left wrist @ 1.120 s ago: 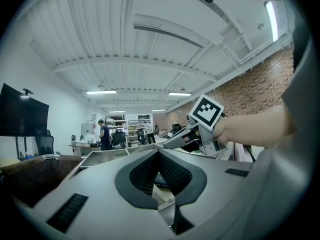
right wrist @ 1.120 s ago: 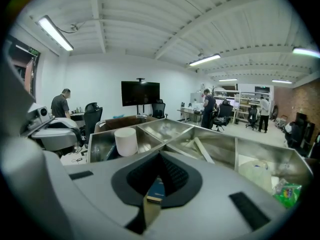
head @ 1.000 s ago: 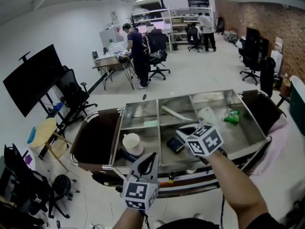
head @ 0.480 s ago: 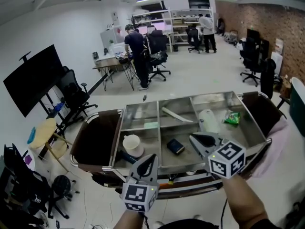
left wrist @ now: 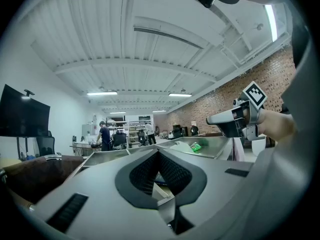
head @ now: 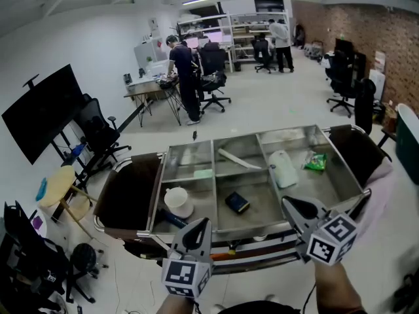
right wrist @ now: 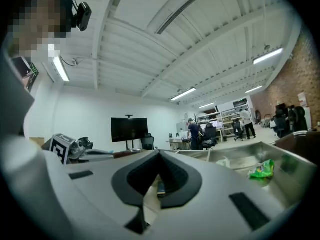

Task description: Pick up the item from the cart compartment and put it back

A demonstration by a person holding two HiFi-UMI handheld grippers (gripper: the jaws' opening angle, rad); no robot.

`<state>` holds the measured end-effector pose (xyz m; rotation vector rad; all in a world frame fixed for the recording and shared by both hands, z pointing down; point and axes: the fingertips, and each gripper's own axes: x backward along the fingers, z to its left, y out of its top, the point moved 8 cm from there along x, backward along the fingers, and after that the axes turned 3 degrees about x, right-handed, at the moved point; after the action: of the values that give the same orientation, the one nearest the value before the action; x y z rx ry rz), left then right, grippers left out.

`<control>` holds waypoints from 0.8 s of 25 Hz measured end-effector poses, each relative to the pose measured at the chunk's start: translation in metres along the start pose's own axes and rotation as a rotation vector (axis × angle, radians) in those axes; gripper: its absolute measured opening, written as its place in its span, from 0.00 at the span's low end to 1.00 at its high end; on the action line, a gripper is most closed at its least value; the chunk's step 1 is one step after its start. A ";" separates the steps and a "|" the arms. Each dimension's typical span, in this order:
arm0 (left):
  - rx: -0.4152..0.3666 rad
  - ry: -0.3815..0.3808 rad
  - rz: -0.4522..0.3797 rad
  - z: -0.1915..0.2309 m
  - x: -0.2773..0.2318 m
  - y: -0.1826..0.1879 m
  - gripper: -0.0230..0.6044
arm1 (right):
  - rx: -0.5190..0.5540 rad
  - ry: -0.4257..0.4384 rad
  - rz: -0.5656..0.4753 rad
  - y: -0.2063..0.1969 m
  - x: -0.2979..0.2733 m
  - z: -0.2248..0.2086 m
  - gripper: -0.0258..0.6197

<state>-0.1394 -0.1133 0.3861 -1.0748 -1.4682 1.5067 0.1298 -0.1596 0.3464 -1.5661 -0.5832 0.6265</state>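
cart (head: 161,175): steel top split into compartments | right gripper (head: 288,203): jaws pressed together, empty, at the cart's front edge | left gripper (head: 201,222): jaws pressed together, empty | dark blue box (head: 237,202): flat in the middle front compartment, apart from both grippers, its print too small to read

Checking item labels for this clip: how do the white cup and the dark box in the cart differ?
The white cup is round and pale; the dark box is flat, rectangular and dark. The cup stands upright in the left compartment; the box lies flat in the middle one. Both rest in the near row of the cart.
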 end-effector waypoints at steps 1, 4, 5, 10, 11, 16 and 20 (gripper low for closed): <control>0.001 0.003 0.001 0.001 0.001 0.000 0.04 | -0.002 -0.007 -0.002 -0.002 0.003 0.000 0.06; 0.005 0.006 0.010 -0.001 0.006 -0.001 0.04 | -0.008 -0.028 0.009 -0.012 0.009 0.001 0.06; 0.008 0.004 0.015 -0.002 0.008 -0.002 0.04 | -0.015 -0.033 0.013 -0.016 0.011 0.000 0.06; 0.013 0.008 0.016 -0.003 0.009 -0.006 0.04 | -0.021 -0.044 0.020 -0.026 0.012 -0.004 0.06; 0.012 0.009 0.014 -0.003 0.008 -0.005 0.04 | -0.019 -0.045 0.022 -0.027 0.011 -0.005 0.06; 0.005 0.006 0.005 -0.004 0.008 0.000 0.04 | -0.026 -0.048 0.047 -0.032 0.007 -0.004 0.06; 0.002 0.008 0.006 -0.006 0.007 0.001 0.04 | -0.024 -0.042 0.048 -0.032 0.007 -0.002 0.06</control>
<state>-0.1367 -0.1045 0.3846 -1.0841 -1.4591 1.5060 0.1361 -0.1537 0.3782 -1.5966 -0.5879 0.6921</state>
